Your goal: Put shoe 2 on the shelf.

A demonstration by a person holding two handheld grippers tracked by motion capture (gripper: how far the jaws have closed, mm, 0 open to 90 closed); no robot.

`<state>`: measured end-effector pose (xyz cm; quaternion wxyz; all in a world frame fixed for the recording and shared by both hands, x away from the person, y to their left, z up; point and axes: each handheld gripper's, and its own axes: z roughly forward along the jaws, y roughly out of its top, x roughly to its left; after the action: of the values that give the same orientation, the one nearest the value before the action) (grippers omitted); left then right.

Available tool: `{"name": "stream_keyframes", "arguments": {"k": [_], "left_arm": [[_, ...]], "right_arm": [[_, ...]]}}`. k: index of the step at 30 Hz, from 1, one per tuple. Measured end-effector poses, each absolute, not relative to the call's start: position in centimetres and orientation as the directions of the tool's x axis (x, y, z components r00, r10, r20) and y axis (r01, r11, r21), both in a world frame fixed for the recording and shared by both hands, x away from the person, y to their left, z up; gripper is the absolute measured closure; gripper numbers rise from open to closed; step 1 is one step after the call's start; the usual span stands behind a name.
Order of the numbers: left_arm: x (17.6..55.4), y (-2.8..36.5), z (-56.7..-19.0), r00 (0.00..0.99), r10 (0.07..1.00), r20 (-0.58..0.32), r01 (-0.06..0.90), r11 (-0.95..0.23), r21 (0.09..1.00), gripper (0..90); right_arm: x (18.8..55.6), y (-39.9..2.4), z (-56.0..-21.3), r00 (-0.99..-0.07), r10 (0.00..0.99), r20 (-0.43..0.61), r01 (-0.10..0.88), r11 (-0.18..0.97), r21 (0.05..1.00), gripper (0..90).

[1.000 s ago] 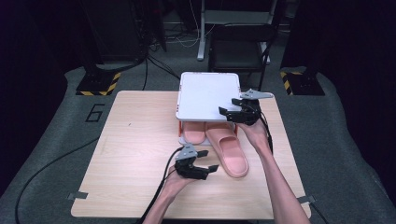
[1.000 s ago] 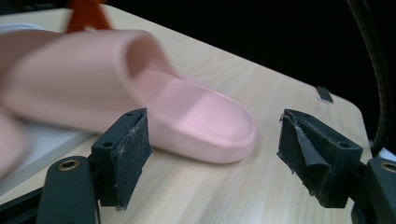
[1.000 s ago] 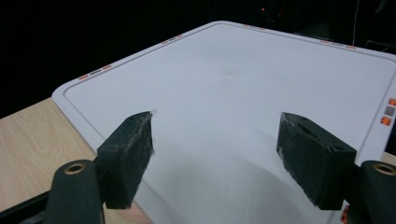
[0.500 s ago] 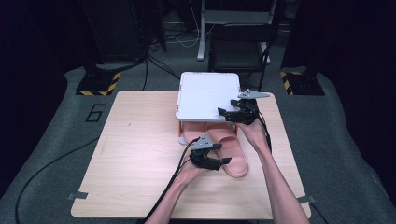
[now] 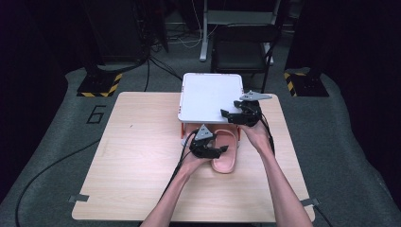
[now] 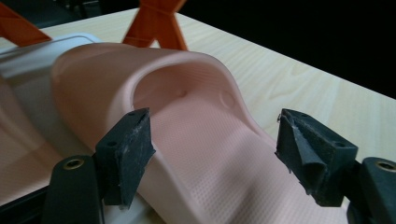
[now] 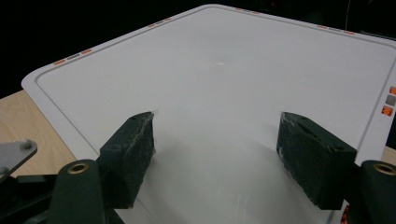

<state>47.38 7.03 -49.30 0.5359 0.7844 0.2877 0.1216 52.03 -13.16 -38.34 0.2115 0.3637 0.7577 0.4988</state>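
A white, flat-topped plastic rack on orange crossed legs (image 5: 210, 97) stands at the far edge of the light wooden table (image 5: 137, 156), near its middle. Under its near edge lie pale pink rubber slippers; one slipper (image 5: 226, 153) juts out toward the person, its toe end tucked beneath the white top. The left gripper (image 5: 216, 152) hovers at that slipper, its jaws spread wide on either side of the strap and textured footbed, not pressing. The right gripper (image 5: 228, 115) hangs over the rack's near right corner, jaws spread apart above the bare white surface. A black chair (image 5: 242, 49) stands beyond the table.
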Motion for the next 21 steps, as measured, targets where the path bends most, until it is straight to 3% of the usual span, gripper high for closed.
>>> {"name": "stream_keyframes", "arguments": {"k": [3,15,21], "left_arm": [[47.3,7.4,-49.2,0.805,0.575,-0.143,0.34,-0.252,0.906,26.0],[42.5,8.9,-49.9,0.95,0.312,-0.008,0.154,-0.444,0.883,15.6],[42.2,7.8,-50.7,0.948,0.308,0.085,0.095,-0.527,0.845,16.0]], "right_arm": [[52.0,-13.2,-38.3,-0.647,0.761,0.04,0.339,0.241,0.909,27.2],[52.0,-13.1,-38.3,-0.636,0.77,0.039,0.346,0.241,0.907,27.0],[52.0,-13.3,-38.2,-0.636,0.769,0.059,0.358,0.227,0.906,27.0]]}}
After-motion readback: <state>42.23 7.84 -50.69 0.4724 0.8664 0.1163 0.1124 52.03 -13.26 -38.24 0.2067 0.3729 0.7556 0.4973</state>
